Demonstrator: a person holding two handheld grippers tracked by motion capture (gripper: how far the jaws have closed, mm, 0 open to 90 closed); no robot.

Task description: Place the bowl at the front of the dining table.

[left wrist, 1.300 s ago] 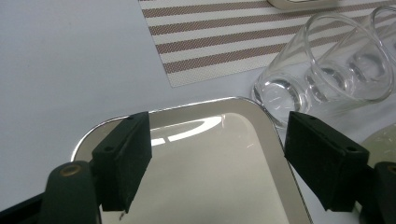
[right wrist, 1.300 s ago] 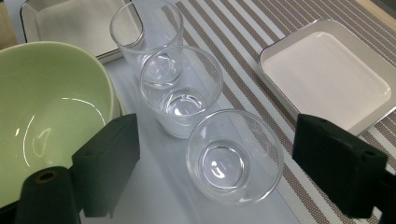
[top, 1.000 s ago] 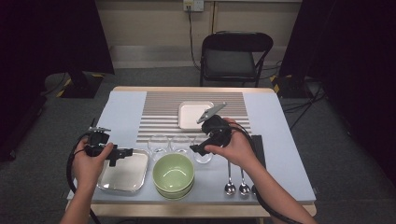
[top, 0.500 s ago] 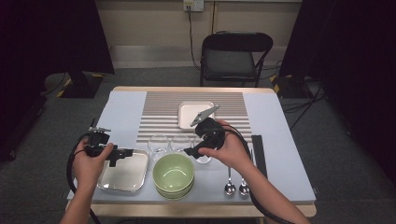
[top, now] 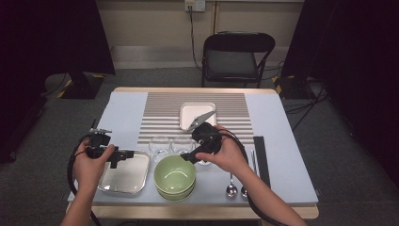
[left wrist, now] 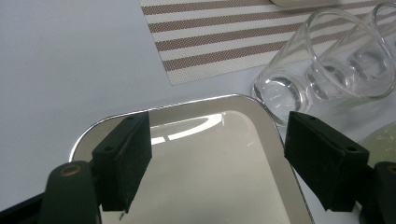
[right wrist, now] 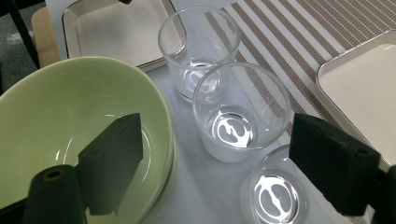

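Right hand-held gripper lining up on the middle glass

The right hand-held gripper [top: 193,155] hung with jaws spread above the middle glass [right wrist: 240,112], which stood on the bench [top: 287,155] just beside the green bowl [right wrist: 70,135]; a clean grasp probably needed one jaw to drop clear of the bowl's rim. The left hand-held gripper [left wrist: 217,154], also spread and empty, hovered over the steel tray [left wrist: 205,163]
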